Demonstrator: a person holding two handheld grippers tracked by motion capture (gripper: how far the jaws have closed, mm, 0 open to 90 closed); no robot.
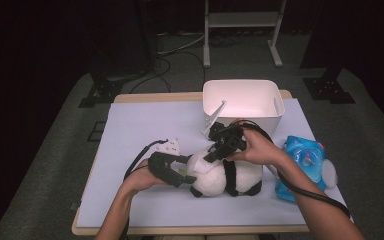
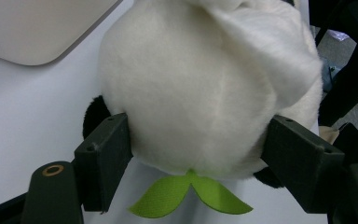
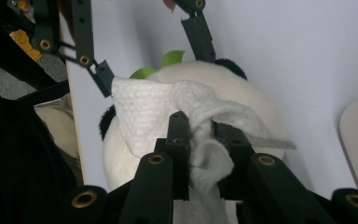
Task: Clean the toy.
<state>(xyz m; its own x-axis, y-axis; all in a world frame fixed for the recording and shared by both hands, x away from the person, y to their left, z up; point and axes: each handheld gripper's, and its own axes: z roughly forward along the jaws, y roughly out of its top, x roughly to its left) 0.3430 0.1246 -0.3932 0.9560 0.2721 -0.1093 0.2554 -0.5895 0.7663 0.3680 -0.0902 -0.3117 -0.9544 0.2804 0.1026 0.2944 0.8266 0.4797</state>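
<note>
A black-and-white panda plush (image 1: 240, 176) lies on the pale table cover (image 1: 145, 125). My left gripper (image 1: 186, 172) comes in from the left and is shut on the plush's white head (image 2: 191, 93), one pad (image 2: 105, 156) on each side. A green felt leaf (image 2: 186, 195) sticks out under the head. My right gripper (image 3: 200, 140) is shut on a crumpled white wipe (image 3: 142, 114), which rests on top of the panda's head (image 3: 261, 116). In the high view the right gripper (image 1: 214, 155) sits over the head, with the wipe (image 1: 201, 168) beneath it.
A white plastic bin (image 1: 243, 102) stands at the back of the table, just behind the right gripper. A blue pack of wipes (image 1: 305, 165) lies at the right edge. Bare table cover stretches to the left and front.
</note>
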